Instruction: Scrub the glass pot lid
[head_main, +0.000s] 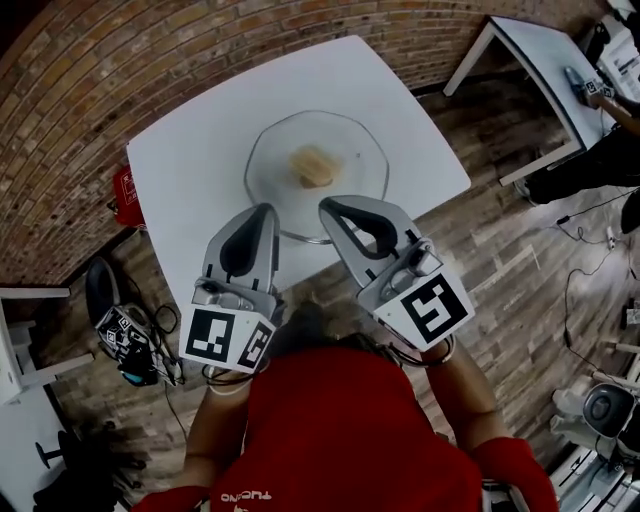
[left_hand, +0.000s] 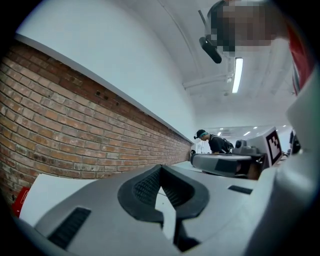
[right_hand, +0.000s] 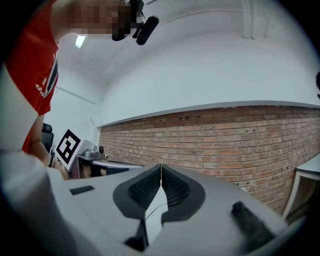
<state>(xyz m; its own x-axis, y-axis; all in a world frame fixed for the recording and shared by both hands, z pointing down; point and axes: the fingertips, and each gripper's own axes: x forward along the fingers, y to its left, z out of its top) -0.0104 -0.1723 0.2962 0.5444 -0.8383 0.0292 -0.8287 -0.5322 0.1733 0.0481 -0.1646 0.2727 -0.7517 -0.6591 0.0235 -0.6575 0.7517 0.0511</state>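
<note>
A round glass pot lid (head_main: 316, 175) lies flat on the white table (head_main: 190, 160), with a tan sponge (head_main: 312, 166) on its middle. My left gripper (head_main: 263, 211) hovers at the lid's near left rim, shut and empty. Close to its right, my right gripper (head_main: 326, 209) is over the lid's near rim, also shut with nothing in it. In the left gripper view the left gripper (left_hand: 160, 167) has its jaws pressed together, and the right gripper (right_hand: 161, 167) looks the same in the right gripper view. Neither gripper view shows the lid.
A brick wall (head_main: 120, 70) runs behind the table. A red object (head_main: 124, 195) sits by the table's left edge. Another white table (head_main: 545, 70) stands at the right, and cables and gear (head_main: 130, 340) lie on the wooden floor. A second person (left_hand: 215, 142) stands far off.
</note>
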